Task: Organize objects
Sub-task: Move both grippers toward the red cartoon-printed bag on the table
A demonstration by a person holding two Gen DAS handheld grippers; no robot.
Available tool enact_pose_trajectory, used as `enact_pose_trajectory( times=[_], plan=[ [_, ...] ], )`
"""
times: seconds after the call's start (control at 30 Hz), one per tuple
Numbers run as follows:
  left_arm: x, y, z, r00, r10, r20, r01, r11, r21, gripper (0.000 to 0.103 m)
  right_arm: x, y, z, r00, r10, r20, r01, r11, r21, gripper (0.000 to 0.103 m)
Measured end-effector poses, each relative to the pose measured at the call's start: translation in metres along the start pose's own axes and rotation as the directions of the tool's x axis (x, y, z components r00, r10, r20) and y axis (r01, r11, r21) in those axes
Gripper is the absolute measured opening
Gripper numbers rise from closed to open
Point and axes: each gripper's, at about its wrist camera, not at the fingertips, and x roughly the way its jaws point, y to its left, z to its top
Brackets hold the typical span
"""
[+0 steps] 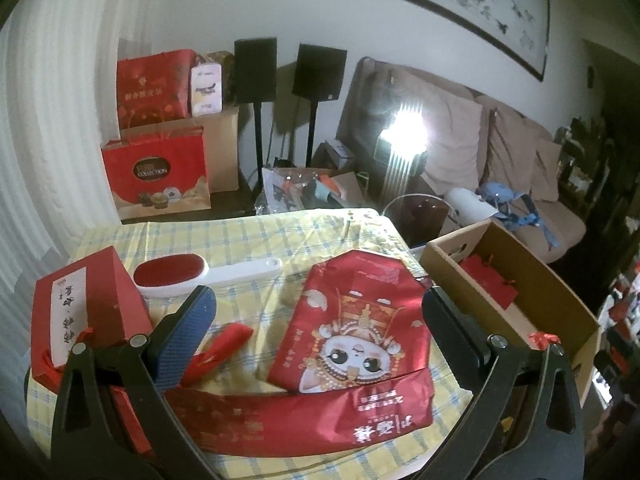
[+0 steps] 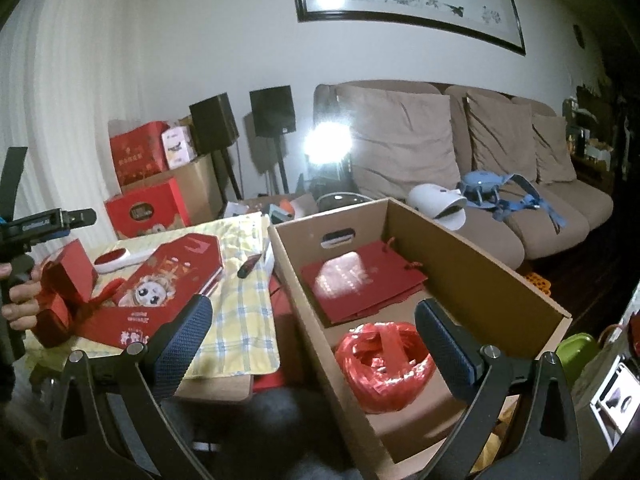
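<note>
**Claws wide over the red goods and the carton**

Left claw (image 1: pixel 316 312) stands wide, holding nothing, its two blue-padded fingers (image 1: pixel 188 336) spread either side of the red cartoon-faced gift bag (image 1: pixel 360 332) that lies flat on the yellow checked surface (image 1: pixel 248 236). Right claw (image 2: pixel 312 334) is likewise wide and empty, poised above the open cardboard box (image 2: pixel 492 264), with the red ribbon bundle (image 2: pixel 384 364) on the box floor between its fingers.

Counted on the surface: one cartoon-faced bag, one long red packet (image 1: pixel 304 416) touching the bag's near edge, one red gift box with a white label (image 1: pixel 80 316) at the left edge, one white-handled brush with a red pad (image 1: pixel 200 274) beyond it, and one small dark pen-like item (image 2: pixel 249 266) near the right edge. Inside the box: one flat red paper bag (image 2: pixel 360 288) at the far end and the one ribbon bundle nearer, with bare cardboard floor around the bundle.

The box stands just beside the surface's right edge, its rim level with or a little below the cloth. Far corner of the cloth is bare. A hand (image 2: pixel 20 300) grips the left tool's handle at the surface's left side.

Behind: two black speakers (image 1: pixel 256 70) on stands, a beige sofa (image 2: pixel 480 152) and stacked red gift bags (image 1: pixel 154 88).
</note>
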Motion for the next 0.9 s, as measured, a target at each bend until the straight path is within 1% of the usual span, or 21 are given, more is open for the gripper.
enact_pose_trajectory(
  times=[0.13, 0.2, 0.27, 0.47, 0.57, 0.67, 0.8, 0.9],
  plan=[
    [0.002, 0.008, -0.005, 1.000, -0.004, -0.012, 0.004, 1.000, -0.006, 0.103, 0.006, 0.008, 0.000, 1.000, -0.008, -0.023, 0.008, 1.000, -0.012, 0.102],
    [0.008, 0.010, -0.009, 0.999, -0.009, -0.041, 0.009, 1.000, -0.007, 0.103, 0.009, 0.012, -0.001, 1.000, -0.011, -0.030, 0.010, 1.000, -0.021, 0.102],
    [0.013, 0.010, -0.015, 0.997, -0.016, -0.070, 0.016, 1.000, 0.002, 0.103, 0.013, 0.016, -0.002, 0.999, -0.030, -0.035, 0.029, 0.999, -0.035, 0.102],
    [0.016, 0.008, -0.026, 0.996, -0.018, -0.084, 0.023, 0.998, 0.055, 0.103, 0.018, 0.028, -0.004, 0.998, -0.040, -0.051, 0.037, 0.998, -0.057, 0.102],
    [0.015, 0.011, -0.029, 0.995, -0.029, -0.096, 0.034, 0.998, 0.047, 0.103, 0.019, 0.034, -0.003, 0.997, -0.057, -0.053, 0.053, 0.996, -0.079, 0.102],
    [0.013, 0.017, -0.031, 0.995, -0.027, -0.095, 0.031, 0.999, 0.044, 0.103, 0.022, 0.038, -0.004, 0.993, -0.102, -0.059, 0.095, 0.989, -0.114, 0.102],
    [0.011, 0.024, -0.036, 0.996, -0.015, -0.092, 0.020, 0.999, 0.047, 0.103, 0.024, 0.041, -0.003, 0.992, -0.112, -0.066, 0.104, 0.988, -0.115, 0.102],
    [0.010, 0.032, -0.038, 0.995, -0.021, -0.097, 0.024, 0.999, 0.032, 0.103, 0.026, 0.047, -0.004, 0.991, -0.114, -0.072, 0.104, 0.987, -0.124, 0.102]
  ],
)
